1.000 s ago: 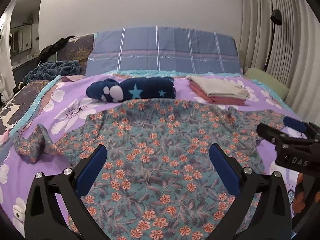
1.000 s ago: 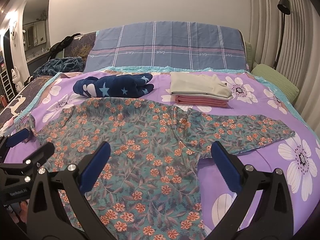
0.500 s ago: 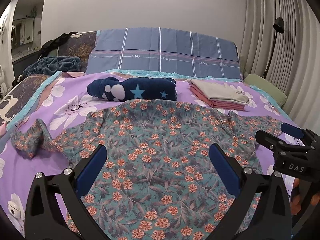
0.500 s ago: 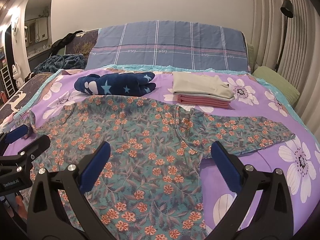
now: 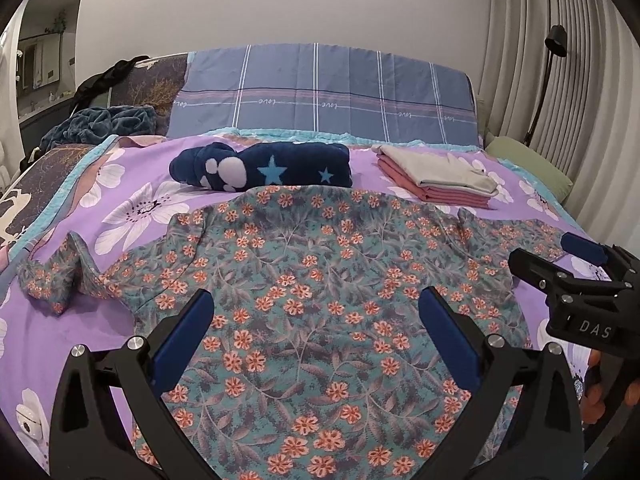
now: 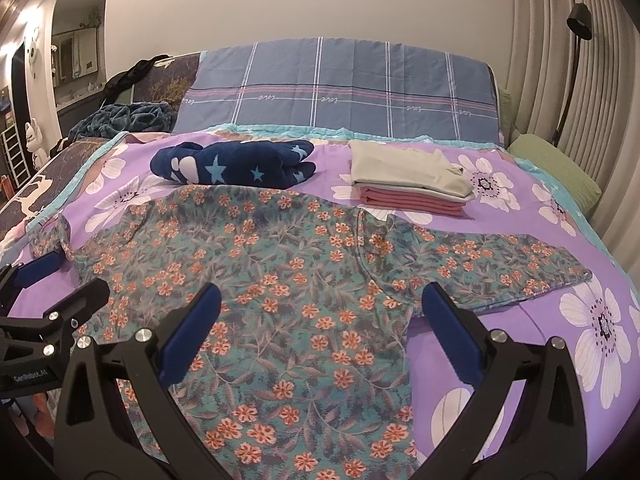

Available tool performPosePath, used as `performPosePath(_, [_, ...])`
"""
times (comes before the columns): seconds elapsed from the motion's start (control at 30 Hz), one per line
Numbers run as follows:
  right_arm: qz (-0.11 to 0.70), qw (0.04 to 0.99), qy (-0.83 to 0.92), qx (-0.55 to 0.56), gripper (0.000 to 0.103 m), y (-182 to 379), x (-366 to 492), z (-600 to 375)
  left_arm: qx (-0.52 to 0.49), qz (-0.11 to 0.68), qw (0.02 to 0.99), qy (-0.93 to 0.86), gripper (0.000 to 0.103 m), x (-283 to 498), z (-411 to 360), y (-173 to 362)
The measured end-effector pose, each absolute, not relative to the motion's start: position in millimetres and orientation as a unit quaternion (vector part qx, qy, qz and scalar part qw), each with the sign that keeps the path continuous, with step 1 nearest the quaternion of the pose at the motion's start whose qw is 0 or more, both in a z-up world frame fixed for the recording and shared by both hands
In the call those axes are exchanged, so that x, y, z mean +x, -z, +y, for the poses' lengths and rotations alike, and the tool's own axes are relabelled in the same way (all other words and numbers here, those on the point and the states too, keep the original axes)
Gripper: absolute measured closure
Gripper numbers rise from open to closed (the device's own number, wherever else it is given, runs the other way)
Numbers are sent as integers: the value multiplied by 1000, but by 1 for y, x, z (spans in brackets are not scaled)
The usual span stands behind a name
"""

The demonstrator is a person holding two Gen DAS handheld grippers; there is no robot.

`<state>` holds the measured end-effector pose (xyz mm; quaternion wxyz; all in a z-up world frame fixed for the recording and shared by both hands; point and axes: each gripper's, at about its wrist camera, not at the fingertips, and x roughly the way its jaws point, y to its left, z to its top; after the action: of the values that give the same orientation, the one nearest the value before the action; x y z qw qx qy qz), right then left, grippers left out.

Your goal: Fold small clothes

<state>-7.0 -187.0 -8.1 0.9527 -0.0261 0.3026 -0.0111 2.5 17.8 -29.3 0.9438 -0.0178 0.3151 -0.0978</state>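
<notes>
A teal long-sleeved top with orange flowers (image 5: 316, 280) lies spread flat on the purple flowered bedspread (image 5: 132, 208); it also shows in the right wrist view (image 6: 280, 292). Its left sleeve (image 5: 56, 276) is crumpled, and its right sleeve (image 6: 500, 268) lies flat, stretched to the right. My left gripper (image 5: 316, 332) is open and empty above the top's lower body. My right gripper (image 6: 320, 324) is open and empty above the body near the right armpit. Each gripper shows at the edge of the other's view.
A rolled navy star-print garment (image 5: 264, 166) and a folded stack of beige and pink clothes (image 5: 436, 176) lie behind the top. A blue plaid pillow (image 5: 324, 96) stands at the headboard. A green cushion (image 6: 556, 168), curtains and a floor lamp (image 6: 576, 40) are at the right.
Both grippers have shifted slightly, so the top sits a little differently in the views. Both stay open and the top has not moved.
</notes>
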Motion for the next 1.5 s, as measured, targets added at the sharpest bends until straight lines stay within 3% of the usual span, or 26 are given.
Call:
performPosePath(0.7, [318, 946, 8, -59, 2, 15, 6, -174, -57, 337, 935, 91, 1, 14, 44, 45])
performPosePath(1.13, [335, 939, 5, -78, 2, 28, 14, -167, -93, 328, 940, 13, 13, 40, 120, 41])
performPosePath(1.23, [339, 937, 10, -82, 2, 32, 15, -171, -123, 327, 936, -45, 23, 52, 168, 40])
performPosePath(1.3, [344, 935, 16, -80, 2, 36, 17, -175, -160, 332, 926, -82, 44, 59, 211, 42])
performPosePath(1.37, [353, 932, 20, -73, 2, 41, 21, -180, -192, 342, 914, -106, 52, 66, 245, 47])
performPosePath(1.5, [369, 927, 22, -66, 2, 49, 27, -183, -262, 353, 885, -155, 52, 79, 310, 56])
